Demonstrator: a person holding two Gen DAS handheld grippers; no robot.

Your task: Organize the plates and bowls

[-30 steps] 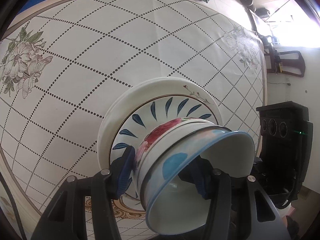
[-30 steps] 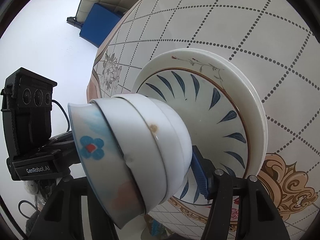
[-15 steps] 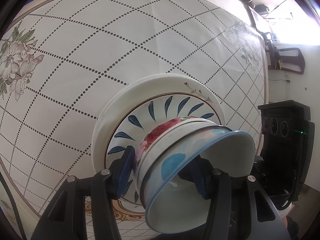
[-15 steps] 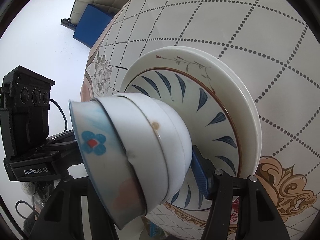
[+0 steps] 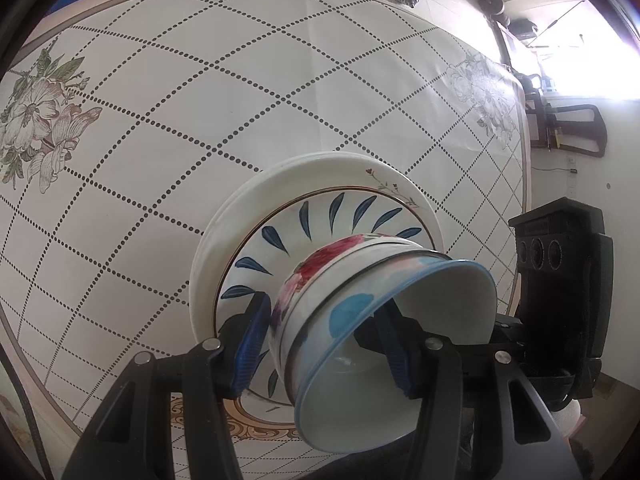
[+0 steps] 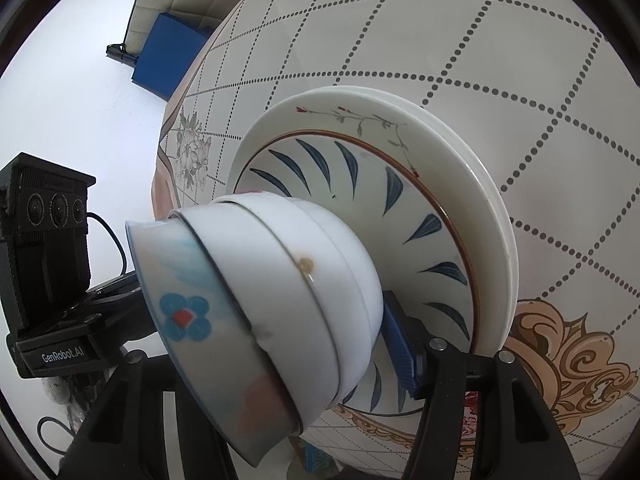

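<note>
Bowls [image 5: 360, 312], nested and tipped sideways, are clamped from both sides by the left gripper [image 5: 324, 344] and right gripper [image 6: 280, 332], both angled steeply down, just over the stacked plates [image 5: 248, 232] on the tablecloth [image 5: 200, 100].

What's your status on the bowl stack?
Both grippers, left and right, clamped on nested bowl stack. Stack tilted over leaf-pattern plate atop white plates. Nothing in the way.

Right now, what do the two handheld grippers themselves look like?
Both look alike: black frames with silver screw heads and blue ribbed pads on the fingers. The right gripper and the left gripper each show three round lenses; the left reads GenRobot.AI and trails a black cable.
</note>
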